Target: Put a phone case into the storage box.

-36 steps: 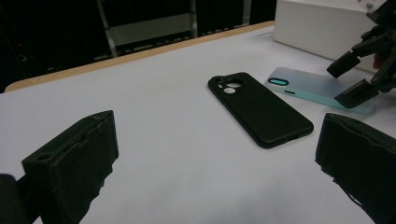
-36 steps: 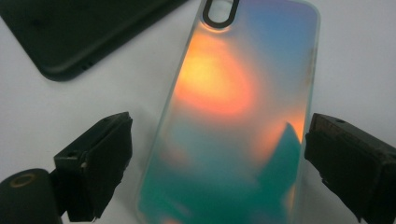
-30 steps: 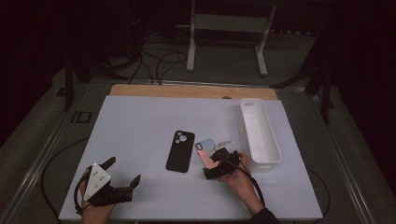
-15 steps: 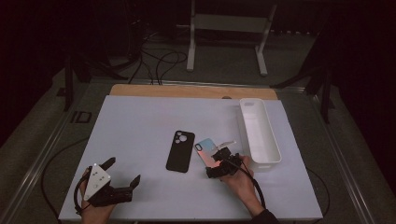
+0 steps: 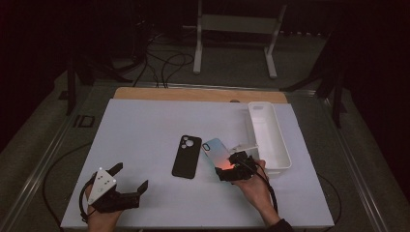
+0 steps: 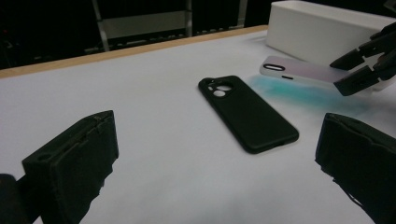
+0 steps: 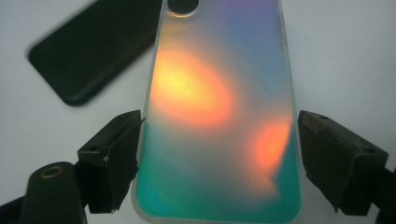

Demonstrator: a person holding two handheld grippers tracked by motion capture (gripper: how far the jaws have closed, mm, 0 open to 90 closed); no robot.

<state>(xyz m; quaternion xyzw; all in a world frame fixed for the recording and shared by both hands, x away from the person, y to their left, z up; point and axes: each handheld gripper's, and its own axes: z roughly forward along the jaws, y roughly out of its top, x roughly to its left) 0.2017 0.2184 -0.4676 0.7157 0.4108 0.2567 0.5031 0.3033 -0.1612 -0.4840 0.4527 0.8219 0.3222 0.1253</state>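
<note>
While pinching the shiny case (image 7: 219, 116) across its short way, right claw (image 5: 227, 170) just closed on it, holds it tipped up off the table (image 5: 145, 125) beside the black case (image 5: 185, 156), long way pointing ahead. Left claw (image 5: 130, 175) open, far off.

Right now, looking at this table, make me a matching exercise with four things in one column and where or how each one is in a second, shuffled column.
Things:
1. black phone case
2. iridescent phone case
3. white tray
4. left gripper

States:
A. along the right side of the table
B. open, with nothing between its jaws
C. lying flat in the middle of the table
D. tilted, clamped by its sides in the right gripper

Pairs: 1-C, 2-D, 3-A, 4-B
</note>
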